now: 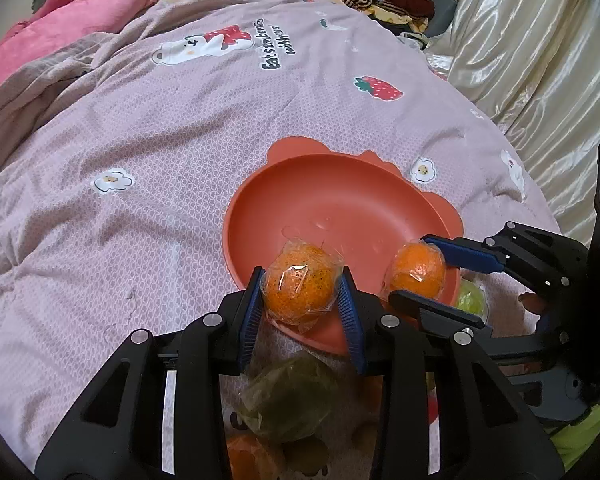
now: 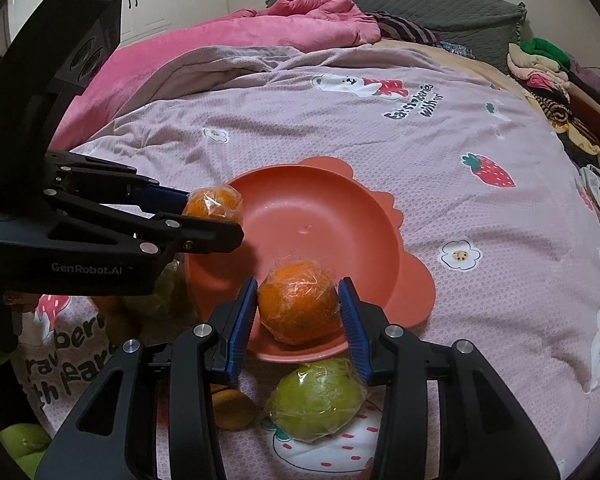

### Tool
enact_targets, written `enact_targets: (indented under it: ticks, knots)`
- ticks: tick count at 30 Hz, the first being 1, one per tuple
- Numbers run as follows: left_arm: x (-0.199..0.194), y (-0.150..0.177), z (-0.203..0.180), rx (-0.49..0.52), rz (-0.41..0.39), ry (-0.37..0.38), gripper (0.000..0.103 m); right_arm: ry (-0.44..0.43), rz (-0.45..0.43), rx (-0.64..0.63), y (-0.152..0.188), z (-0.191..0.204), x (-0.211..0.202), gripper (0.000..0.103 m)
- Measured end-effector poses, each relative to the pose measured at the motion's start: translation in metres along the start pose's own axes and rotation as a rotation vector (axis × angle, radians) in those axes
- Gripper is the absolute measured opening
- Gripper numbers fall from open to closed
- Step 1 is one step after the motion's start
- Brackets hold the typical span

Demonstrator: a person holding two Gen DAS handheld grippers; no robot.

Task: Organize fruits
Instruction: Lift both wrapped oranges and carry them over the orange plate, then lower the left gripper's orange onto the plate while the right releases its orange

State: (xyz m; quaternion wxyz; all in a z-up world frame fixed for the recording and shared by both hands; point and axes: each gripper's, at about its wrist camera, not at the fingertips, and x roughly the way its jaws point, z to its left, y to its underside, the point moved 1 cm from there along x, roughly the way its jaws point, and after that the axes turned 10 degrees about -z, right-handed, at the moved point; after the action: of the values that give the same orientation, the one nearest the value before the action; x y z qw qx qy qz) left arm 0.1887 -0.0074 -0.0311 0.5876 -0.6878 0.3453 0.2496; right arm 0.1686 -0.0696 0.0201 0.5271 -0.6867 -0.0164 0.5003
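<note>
Grippers both angle downward over the near rim of an orange-red bowl (image 1: 332,196) that rests on a pink quilt (image 1: 140,160) printed with strawberries and flowers.

Left gripper (image 1: 302,292): jaws closed on a plastic-wrapped orange (image 1: 300,286), blue pads pressing its two sides. The fruit hangs over the bowl's near-left rim. In the right wrist view this gripper (image 2: 216,216) enters from the left, its fingers roughly level, with the orange (image 2: 212,203) at its tips above the bowl's edge.

Right gripper (image 2: 298,306): jaws closed on a second wrapped orange (image 2: 298,306), pads against both sides. The fruit sits over the near inner slope of the bowl (image 2: 340,216); whether it touches the bowl cannot be told. In the left wrist view this gripper (image 1: 418,270) reaches in from the right with its orange (image 1: 418,272) at the bowl's near-right rim.

Bowl interior: bare apart from the two gripped oranges at its near edge.

Outside the bowl: a wrapped green fruit (image 2: 318,400) lies on the quilt just beside the near rim, below the right gripper. More green and orange fruit lies near it, partly hidden by the grippers.
</note>
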Motion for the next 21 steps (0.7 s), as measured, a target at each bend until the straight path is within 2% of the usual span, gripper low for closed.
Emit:
enact_targets:
  ticks: [5,21]
  knots:
    - [-0.001,0.001,0.000,0.004,-0.004,-0.002,0.028,0.002,-0.004,0.004,0.000,0.000,-0.001,0.042]
    - [-0.009,0.002,-0.003,0.013,-0.028,-0.017,0.029,0.033,-0.039,0.025,0.001,-0.005,-0.019,0.053]
